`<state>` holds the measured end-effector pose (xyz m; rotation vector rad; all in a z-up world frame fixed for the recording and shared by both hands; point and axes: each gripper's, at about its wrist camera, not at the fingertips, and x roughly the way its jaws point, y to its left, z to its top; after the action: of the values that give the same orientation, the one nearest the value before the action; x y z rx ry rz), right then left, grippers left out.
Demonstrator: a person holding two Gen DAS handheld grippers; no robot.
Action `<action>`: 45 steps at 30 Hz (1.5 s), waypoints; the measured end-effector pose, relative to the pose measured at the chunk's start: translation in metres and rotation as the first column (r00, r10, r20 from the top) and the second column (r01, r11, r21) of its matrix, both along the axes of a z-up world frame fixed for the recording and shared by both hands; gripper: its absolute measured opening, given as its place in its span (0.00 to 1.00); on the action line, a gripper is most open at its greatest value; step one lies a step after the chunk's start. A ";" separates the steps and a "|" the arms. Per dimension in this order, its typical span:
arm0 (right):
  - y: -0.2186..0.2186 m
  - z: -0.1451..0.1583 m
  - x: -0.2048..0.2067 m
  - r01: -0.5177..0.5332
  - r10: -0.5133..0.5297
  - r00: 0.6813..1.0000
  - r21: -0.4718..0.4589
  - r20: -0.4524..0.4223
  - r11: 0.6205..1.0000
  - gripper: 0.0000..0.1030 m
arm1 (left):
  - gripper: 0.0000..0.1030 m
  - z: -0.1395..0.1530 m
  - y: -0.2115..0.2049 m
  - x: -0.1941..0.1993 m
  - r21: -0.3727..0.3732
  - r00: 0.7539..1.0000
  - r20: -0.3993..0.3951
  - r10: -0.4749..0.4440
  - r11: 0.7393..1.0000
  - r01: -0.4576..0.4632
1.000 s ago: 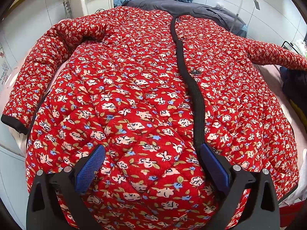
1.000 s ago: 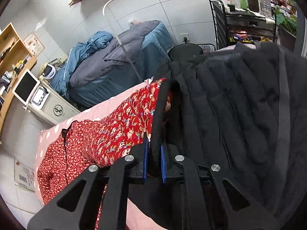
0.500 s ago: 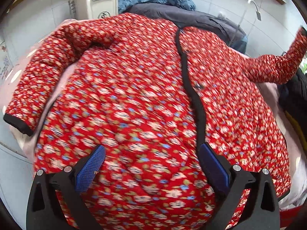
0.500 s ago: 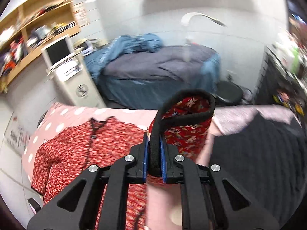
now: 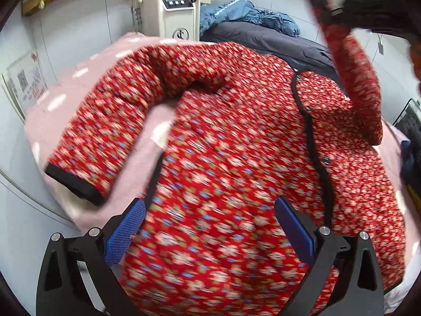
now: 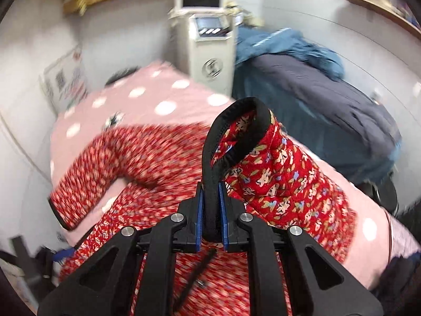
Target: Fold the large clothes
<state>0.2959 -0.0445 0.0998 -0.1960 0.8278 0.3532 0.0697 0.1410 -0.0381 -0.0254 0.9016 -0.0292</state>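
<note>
Since a second ago the right claw [image 6: 210,210] has carried the black-trimmed cuff [image 6: 238,131] of the jacket's sleeve [image 5: 355,79] up off the black garment at the side and across over the jacket's chest, where the sleeve now hangs raised and tilted. Its blue pads stay pinched tight on the ribbed black cuff band, which loops up above them. The red floral jacket [image 5: 223,171] is quilted and puffy, printed with small white and blue flowers, and lies face up on a pink bed [image 6: 147,97] with white dots. Its long axis runs from the hem at the left claw [image 5: 210,226] away toward the collar, with a black placket [image 5: 315,144] along it. The other sleeve [image 5: 110,137] bends at the elbow, cuff pointing toward the near bed edge. The left claw stands wide, its textured blue pads over the hem, gripping nothing.
</note>
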 end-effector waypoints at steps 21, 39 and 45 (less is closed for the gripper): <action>0.060 -0.082 0.003 -0.009 0.025 0.990 0.109 -0.141 0.994 0.66 | 0.94 -0.001 0.041 0.007 -0.103 0.995 -0.028 0.094 0.990 -0.096; -0.198 -0.142 -0.037 0.588 -0.523 0.790 0.153 -0.319 0.795 0.75 | 0.94 0.009 -0.013 0.126 -0.080 0.999 0.023 -0.039 0.996 0.041; -0.210 -0.156 -0.053 0.569 -0.505 0.799 0.135 -0.327 0.811 0.75 | 0.94 0.000 -0.037 0.203 -0.073 0.994 -0.016 -0.113 0.991 0.111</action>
<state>0.2432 -0.2550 -0.0561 0.3177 1.0714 -0.0766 0.2730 0.1036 -0.0384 -0.0424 0.9212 -0.1663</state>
